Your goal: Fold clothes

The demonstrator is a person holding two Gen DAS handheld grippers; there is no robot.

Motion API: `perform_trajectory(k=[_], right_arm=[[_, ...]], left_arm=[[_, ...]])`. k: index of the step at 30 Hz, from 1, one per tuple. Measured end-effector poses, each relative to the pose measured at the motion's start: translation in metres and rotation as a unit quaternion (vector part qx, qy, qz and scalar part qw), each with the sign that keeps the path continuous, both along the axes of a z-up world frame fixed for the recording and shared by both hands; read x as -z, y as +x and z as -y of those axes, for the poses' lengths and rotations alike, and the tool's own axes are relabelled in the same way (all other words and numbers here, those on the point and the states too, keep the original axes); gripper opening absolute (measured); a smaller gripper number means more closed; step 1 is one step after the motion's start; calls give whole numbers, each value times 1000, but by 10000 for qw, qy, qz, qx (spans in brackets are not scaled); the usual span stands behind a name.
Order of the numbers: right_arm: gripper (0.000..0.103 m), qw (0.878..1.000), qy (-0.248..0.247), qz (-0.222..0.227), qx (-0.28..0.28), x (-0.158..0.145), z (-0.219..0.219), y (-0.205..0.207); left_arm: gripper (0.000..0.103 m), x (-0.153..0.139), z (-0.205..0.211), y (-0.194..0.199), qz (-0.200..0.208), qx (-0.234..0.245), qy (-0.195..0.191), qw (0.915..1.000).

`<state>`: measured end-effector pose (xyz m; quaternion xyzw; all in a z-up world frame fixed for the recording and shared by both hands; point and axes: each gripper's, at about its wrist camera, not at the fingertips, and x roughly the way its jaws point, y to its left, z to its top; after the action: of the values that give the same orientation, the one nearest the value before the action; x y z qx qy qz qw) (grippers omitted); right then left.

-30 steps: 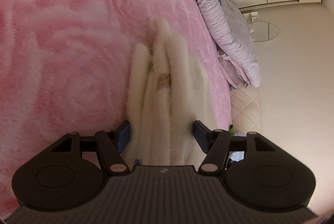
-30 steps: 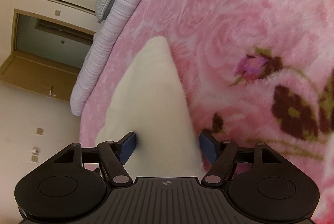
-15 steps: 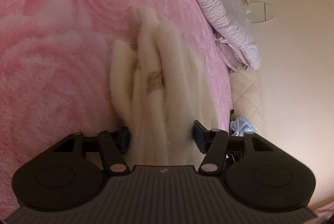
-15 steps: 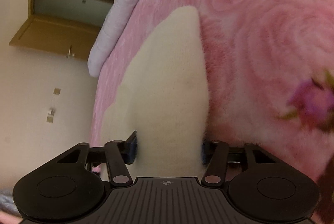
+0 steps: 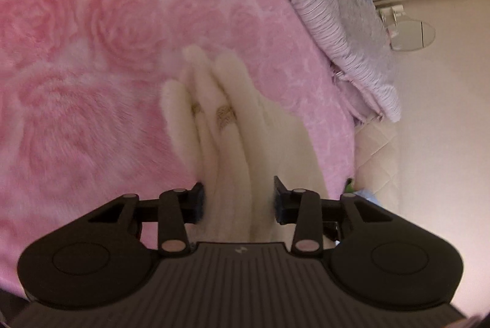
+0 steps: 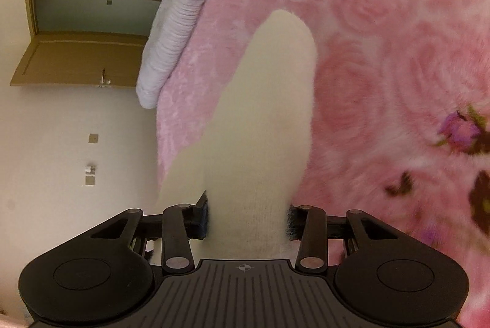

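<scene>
Left claw (image 5: 237, 199) pinches bunched folds of cream fuzzy garment (image 5: 226, 126), gold leaf motifs showing, over pink rose-patterned blanket (image 5: 92, 52) on bed. Right claw (image 6: 246, 221) clamps smooth stretch of same cream garment (image 6: 269, 113), which hangs taut above blanket (image 6: 382, 52). Striped lilac bedding (image 5: 321, 22) rolled along bed edge; wooden door (image 6: 76, 58) behind.

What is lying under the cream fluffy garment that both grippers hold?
Under the cream garment lies the pink rose-pattern blanket, visible all around it. The part of the blanket directly beneath the cloth is covered, so anything there cannot be seen.
</scene>
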<state>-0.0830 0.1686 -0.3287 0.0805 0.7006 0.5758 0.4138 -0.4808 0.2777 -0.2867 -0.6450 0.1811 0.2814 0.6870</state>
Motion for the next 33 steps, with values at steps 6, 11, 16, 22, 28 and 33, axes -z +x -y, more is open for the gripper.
perform_trajectory(k=[6, 11, 16, 22, 28, 33], right_arm=[[41, 9996, 221, 16, -191, -105, -13, -13], [41, 9967, 639, -14, -505, -161, -28, -36], [41, 9906, 987, -106, -937, -192, -53, -71], [41, 9800, 1321, -230, -1471, -210, -83, -139], [41, 9725, 1443, -277, -1807, -206, -105, -238], [41, 9727, 1524, -272, -1730, -199, -116, -327]], left_arm=[[35, -102, 30, -4, 232, -406, 192, 9987], [35, -163, 46, -27, 372, -842, 622, 9938], [34, -202, 60, -67, 396, -1385, 972, 9848], [34, -224, 73, -140, 460, -1917, 1273, 9721], [34, -235, 75, -233, 494, -2299, 1437, 9613], [34, -234, 57, -313, 591, -2232, 1611, 9596]])
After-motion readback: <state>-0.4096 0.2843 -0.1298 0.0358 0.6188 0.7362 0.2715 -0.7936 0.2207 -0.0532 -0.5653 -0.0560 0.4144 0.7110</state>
